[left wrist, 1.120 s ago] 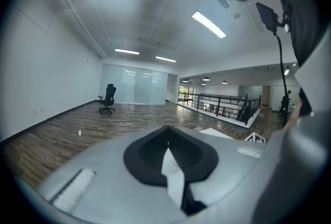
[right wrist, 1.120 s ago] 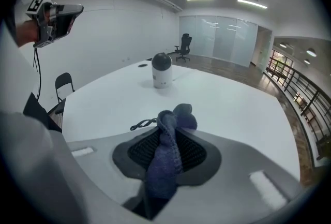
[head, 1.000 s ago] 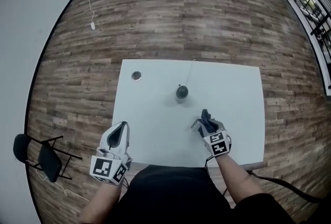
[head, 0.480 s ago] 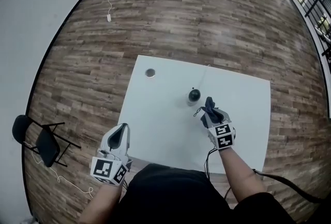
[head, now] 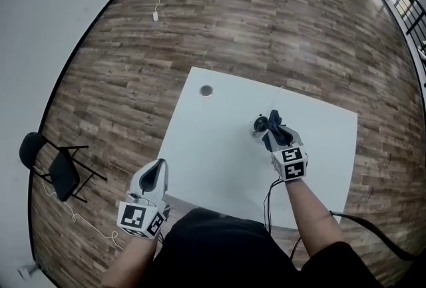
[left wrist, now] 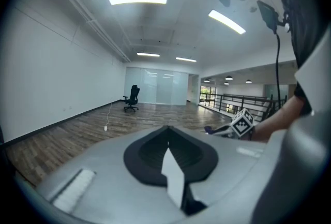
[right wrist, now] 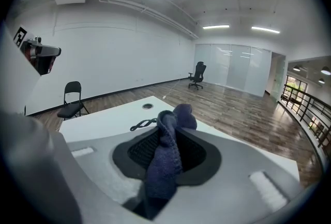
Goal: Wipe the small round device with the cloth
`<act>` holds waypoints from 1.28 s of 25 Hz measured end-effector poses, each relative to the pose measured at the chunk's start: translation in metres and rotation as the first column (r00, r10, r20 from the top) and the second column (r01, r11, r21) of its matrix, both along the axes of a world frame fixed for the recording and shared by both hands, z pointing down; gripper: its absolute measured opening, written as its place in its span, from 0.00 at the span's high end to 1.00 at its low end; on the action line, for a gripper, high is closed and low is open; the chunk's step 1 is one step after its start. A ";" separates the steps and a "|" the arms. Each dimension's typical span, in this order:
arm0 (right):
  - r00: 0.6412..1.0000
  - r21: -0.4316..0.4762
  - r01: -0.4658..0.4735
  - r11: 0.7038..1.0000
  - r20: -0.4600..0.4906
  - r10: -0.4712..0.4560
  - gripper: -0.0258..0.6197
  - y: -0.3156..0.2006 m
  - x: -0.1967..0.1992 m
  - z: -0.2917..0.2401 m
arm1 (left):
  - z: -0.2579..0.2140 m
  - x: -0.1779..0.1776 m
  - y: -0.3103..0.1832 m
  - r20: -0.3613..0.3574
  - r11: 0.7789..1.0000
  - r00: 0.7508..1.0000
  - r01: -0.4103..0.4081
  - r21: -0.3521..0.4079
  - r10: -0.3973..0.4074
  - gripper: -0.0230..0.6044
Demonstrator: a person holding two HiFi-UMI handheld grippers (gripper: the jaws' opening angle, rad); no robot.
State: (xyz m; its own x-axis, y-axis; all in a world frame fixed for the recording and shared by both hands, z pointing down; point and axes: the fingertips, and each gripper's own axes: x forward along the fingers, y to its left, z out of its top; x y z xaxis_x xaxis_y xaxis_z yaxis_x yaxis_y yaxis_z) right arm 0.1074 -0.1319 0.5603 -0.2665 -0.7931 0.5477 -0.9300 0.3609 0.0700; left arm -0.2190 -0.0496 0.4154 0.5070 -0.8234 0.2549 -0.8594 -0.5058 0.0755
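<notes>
Cloth (right wrist: 165, 158): dark blue, nubby, bunched; clenched in right gripper (head: 275, 134) jaws
Small round device (head: 260, 124): dark, on smooth white table (head: 213, 153); cloth seemingly touching it
Left gripper (left wrist: 168, 153): jaws closed together, empty

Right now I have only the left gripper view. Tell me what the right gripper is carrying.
Observer: The right gripper is shut on a dark blue cloth, seen in its own view.
Operator: Give me the device's position.
Observer: In the head view the small round device sits on the white table, just left of the cloth's tip; I cannot tell whether they touch.
Operator: Report anything else on the table.
Observer: A small round grommet near its far left corner.
</notes>
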 end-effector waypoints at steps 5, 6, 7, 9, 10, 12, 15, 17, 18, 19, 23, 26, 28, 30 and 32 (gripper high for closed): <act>1.000 0.013 0.021 1.000 0.003 -0.021 0.82 -0.017 -0.003 -0.001 | -0.002 -0.006 0.006 0.019 1.000 0.999 0.030 -0.003 -0.030 0.96; 1.000 0.014 0.022 1.000 0.003 -0.022 0.82 -0.021 -0.002 0.001 | -0.002 -0.008 0.007 0.021 0.999 0.999 0.038 -0.003 -0.038 0.95; 1.000 0.010 0.025 1.000 0.004 -0.025 0.82 -0.023 -0.002 0.003 | -0.003 -0.009 0.008 0.023 0.999 0.999 0.047 -0.003 -0.047 0.95; 0.999 0.000 0.035 0.999 0.005 -0.035 0.82 -0.027 -0.003 0.008 | -0.003 -0.011 0.012 0.031 0.998 0.998 0.060 -0.006 -0.060 0.96; 0.999 -0.004 0.040 0.999 0.004 -0.040 0.82 -0.030 -0.003 0.011 | -0.003 -0.012 0.013 0.036 0.998 0.997 0.064 -0.009 -0.064 0.95; 0.999 -0.013 0.048 0.999 0.002 -0.048 0.82 -0.035 -0.005 0.015 | -0.002 -0.014 0.015 0.044 0.997 0.997 0.071 -0.013 -0.071 0.95; 0.998 -0.024 0.058 0.998 0.002 -0.058 0.82 -0.039 -0.010 0.020 | -0.001 -0.020 0.017 0.057 0.997 0.995 0.080 -0.023 -0.078 0.96; 0.998 -0.027 0.069 0.997 -0.006 -0.069 0.82 -0.041 -0.013 0.022 | 0.000 -0.022 0.018 0.060 0.996 0.994 0.088 -0.026 -0.086 0.96; 0.997 -0.026 0.078 0.997 -0.016 -0.078 0.82 -0.042 -0.014 0.022 | 0.000 -0.022 0.019 0.060 0.995 0.994 0.092 -0.026 -0.091 0.95; 0.996 -0.026 0.089 0.996 -0.027 -0.090 0.82 -0.042 -0.016 0.022 | 0.000 -0.023 0.019 0.059 0.995 0.994 0.097 -0.025 -0.095 0.96; 0.991 -0.028 0.124 0.992 -0.040 -0.125 0.82 -0.041 -0.026 0.020 | -0.001 -0.024 0.019 0.055 0.994 0.993 0.108 -0.026 -0.107 0.96; 0.989 -0.027 0.141 0.990 -0.049 -0.142 0.82 -0.041 -0.031 0.020 | 0.001 -0.023 0.019 0.055 0.994 0.993 0.106 -0.029 -0.105 0.96; 0.986 -0.020 0.157 0.987 -0.052 -0.157 0.82 -0.041 -0.035 0.020 | 0.001 -0.023 0.018 0.055 0.994 0.993 0.106 -0.030 -0.105 0.96; 0.983 -0.017 0.175 0.984 -0.058 -0.176 0.82 -0.041 -0.040 0.018 | 0.001 -0.023 0.018 0.058 0.994 0.993 0.104 -0.034 -0.102 0.95; 0.978 -0.018 0.195 0.981 -0.071 -0.195 0.82 -0.039 -0.045 0.015 | 0.000 -0.021 0.018 0.059 0.994 0.993 0.101 -0.033 -0.099 0.96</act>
State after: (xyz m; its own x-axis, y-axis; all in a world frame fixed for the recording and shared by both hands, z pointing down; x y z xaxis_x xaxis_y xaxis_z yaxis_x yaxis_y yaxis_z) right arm 0.0622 -0.1713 0.5751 -0.3751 -0.7238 0.5792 -0.8344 0.5358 0.1292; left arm -0.2402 -0.0316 0.4158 0.4059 -0.8592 0.3114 -0.9091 -0.4147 0.0409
